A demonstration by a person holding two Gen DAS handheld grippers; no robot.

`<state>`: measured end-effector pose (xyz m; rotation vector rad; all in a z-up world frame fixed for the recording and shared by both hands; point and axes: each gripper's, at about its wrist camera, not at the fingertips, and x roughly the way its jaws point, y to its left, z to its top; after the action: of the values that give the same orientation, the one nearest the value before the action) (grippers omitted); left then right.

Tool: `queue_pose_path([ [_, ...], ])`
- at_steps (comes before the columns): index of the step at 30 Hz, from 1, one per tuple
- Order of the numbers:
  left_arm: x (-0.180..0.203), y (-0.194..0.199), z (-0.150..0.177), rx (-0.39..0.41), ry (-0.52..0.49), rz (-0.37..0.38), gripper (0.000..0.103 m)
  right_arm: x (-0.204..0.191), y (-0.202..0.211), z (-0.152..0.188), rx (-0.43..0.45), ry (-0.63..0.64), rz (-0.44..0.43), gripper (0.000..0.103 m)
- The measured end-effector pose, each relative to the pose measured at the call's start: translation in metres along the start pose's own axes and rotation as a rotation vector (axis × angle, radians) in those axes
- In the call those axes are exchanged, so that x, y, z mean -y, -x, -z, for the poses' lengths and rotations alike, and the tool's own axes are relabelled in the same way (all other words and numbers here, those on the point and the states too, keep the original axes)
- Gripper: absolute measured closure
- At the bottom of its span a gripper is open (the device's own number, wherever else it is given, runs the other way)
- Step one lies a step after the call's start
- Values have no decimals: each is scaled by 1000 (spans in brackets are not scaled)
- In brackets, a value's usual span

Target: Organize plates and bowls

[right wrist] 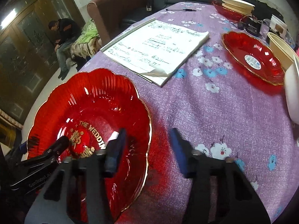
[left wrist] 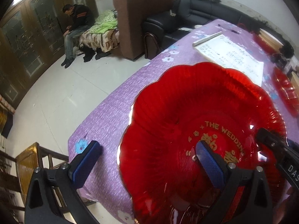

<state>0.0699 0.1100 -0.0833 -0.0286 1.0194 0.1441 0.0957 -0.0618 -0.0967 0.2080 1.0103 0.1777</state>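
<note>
grippers straddle opposite rims of scalloped red plate (right wrist: 89, 130) at table edge (right wrist: 205, 112), likely for a two-sided lift; left gripper (left wrist: 147, 155) spread wide, right gripper (right wrist: 149, 145) narrower, not pinching yet.

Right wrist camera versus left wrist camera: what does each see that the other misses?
Only the right wrist view shows the stacked cream bowls, a pen and a second red plate's label. Only the left wrist view shows a wooden chair beside the table. Both share the red scalloped wedding plate, the handwritten notepad, the purple floral tablecloth and a seated person.
</note>
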Motion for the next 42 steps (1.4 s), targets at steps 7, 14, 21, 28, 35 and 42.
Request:
queue_pose_path([
  [7,1,3,-5,11,-41,31,35,-8,-2,2,17,26,-21,83],
  [14,-14,1,-10,-6,6,130,74,-6,-3,4,26,4,-53,86],
  [21,-28,8,-11,-1,23,128,79,-19,1,8,40,37,-65,86],
  [28,-43,5,-15,-5,46,91,74,-37,-9,10,22,67,-107,85],
  [35,-39,24,-1,69,12,-18,38,-7,3,5,-2,-13,-183,80],
  [42,-55,71,5,236,41,-150,30,32,45,10,163,-67,-189,68],
])
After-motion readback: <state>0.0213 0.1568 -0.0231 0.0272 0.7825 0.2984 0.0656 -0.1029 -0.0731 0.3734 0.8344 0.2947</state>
